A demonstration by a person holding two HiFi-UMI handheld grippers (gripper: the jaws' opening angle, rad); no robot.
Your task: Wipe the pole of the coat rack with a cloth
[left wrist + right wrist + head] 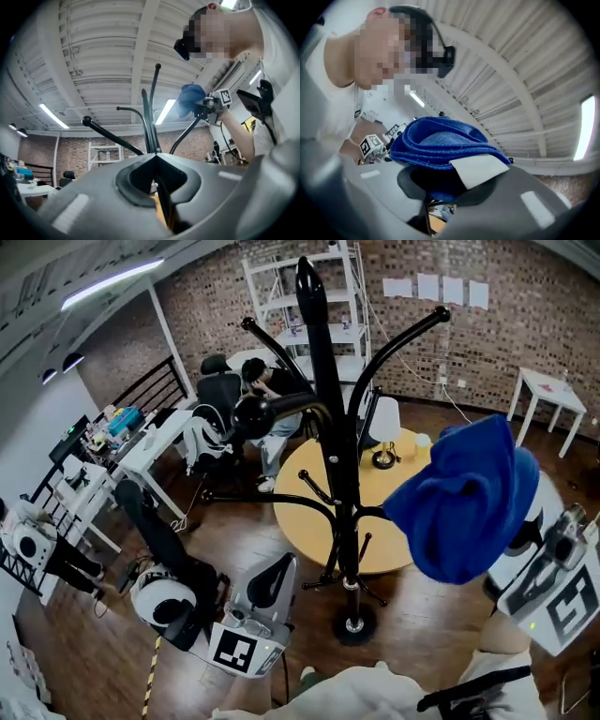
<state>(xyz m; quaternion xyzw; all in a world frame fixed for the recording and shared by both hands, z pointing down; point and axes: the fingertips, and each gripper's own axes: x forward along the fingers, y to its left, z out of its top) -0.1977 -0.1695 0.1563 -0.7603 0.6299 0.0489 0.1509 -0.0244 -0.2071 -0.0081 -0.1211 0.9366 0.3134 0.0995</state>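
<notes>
The black coat rack pole [327, 427] stands upright in the middle of the head view, with curved hook arms spreading from it. My right gripper [525, 532] is raised to the right of the pole and shut on a bunched blue cloth [464, 502], which hangs apart from the pole. In the right gripper view the cloth [440, 143] spills out over the jaws, a white tag on it. My left gripper [272, 581] is low, left of the pole's lower part, shut and holding nothing. In the left gripper view the pole [149, 122] rises just beyond the closed jaws.
A round yellow table [403, 521] stands right behind the rack's base [354, 622]. A person [274, 395] sits at a desk farther back. A white desk [155, 446] and a robot [164, 601] on the floor are at the left, and a small white table [548, 395] is at the far right.
</notes>
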